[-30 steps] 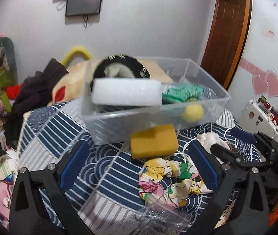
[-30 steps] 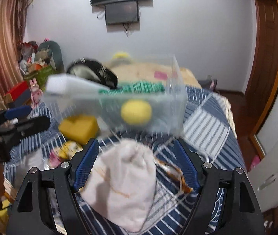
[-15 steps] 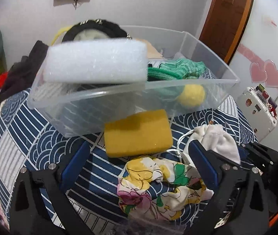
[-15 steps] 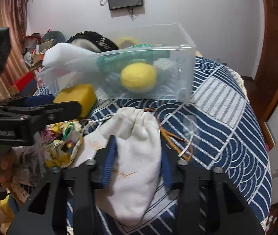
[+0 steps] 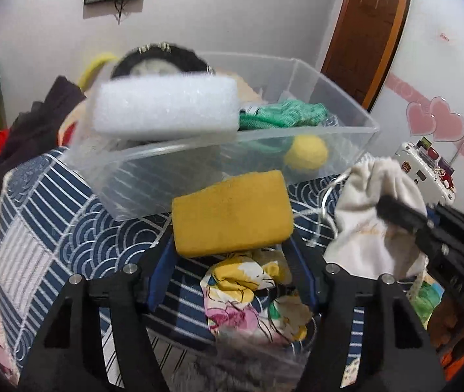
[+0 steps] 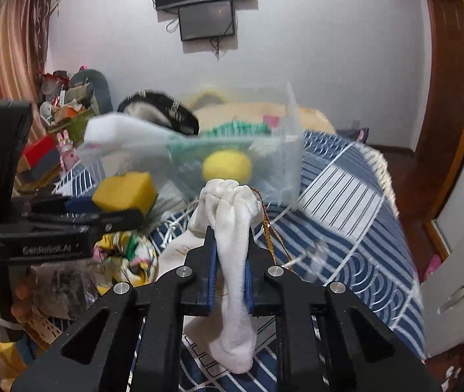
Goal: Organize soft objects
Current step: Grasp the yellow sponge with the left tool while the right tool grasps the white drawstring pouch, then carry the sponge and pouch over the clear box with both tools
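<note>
The white pouch (image 6: 232, 228) is pinched tight in my right gripper (image 6: 230, 261), lifted above the bed (image 6: 346, 222), just in front of the clear bin (image 5: 346, 130). My left gripper (image 5: 232, 248) jaws squeeze the yellow sponge (image 5: 232, 212) by the bin's near wall. A flowery cloth (image 5: 248, 297) lies on the bed under it. A white foam block (image 5: 166, 111), green cloth (image 5: 280, 114) and yellow ball (image 5: 305, 153) sit in the bin.

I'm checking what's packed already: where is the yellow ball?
The yellow ball lies inside the clear bin, at its right end beneath the green knit; the right wrist view shows it through the wall.
</note>
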The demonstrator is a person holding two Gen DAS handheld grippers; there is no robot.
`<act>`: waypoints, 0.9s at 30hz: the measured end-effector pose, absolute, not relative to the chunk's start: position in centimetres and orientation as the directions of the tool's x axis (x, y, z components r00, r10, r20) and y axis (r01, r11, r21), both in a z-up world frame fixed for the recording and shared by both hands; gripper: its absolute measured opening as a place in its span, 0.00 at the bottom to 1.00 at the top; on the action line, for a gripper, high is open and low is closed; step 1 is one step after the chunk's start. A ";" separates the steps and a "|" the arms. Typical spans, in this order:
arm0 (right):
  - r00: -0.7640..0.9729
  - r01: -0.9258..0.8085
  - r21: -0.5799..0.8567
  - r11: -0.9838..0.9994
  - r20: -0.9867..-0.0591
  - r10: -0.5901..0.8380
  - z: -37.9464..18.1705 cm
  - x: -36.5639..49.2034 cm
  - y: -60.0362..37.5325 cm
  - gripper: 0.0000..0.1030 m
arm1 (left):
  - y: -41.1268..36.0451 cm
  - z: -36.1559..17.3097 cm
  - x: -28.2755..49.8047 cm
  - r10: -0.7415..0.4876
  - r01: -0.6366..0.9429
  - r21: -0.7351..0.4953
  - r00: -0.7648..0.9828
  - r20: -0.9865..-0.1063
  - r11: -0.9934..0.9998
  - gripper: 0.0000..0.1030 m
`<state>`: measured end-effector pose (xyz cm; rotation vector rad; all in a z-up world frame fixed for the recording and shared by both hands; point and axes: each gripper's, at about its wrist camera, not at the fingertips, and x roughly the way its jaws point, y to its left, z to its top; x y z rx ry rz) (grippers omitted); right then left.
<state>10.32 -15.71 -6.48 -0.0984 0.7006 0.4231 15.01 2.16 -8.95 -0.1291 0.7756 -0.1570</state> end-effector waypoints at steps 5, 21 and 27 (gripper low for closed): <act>0.724 -0.402 0.051 0.914 -0.594 0.352 -4.3 10.0 -16.4 0.12 | 2.0 -7.0 12.5 -0.168 0.116 -0.123 0.761 -0.627 0.986 0.62; 0.817 -0.386 0.034 0.922 -0.452 0.359 0.9 11.8 -15.9 0.12 | 3.2 -1.5 11.5 -0.077 0.035 -0.098 0.882 -0.466 0.995 0.62; 0.831 -0.387 0.034 0.921 -0.421 0.365 1.9 13.4 -14.7 0.12 | 5.1 -0.9 13.8 -0.090 0.015 -0.159 0.877 -0.473 0.987 0.62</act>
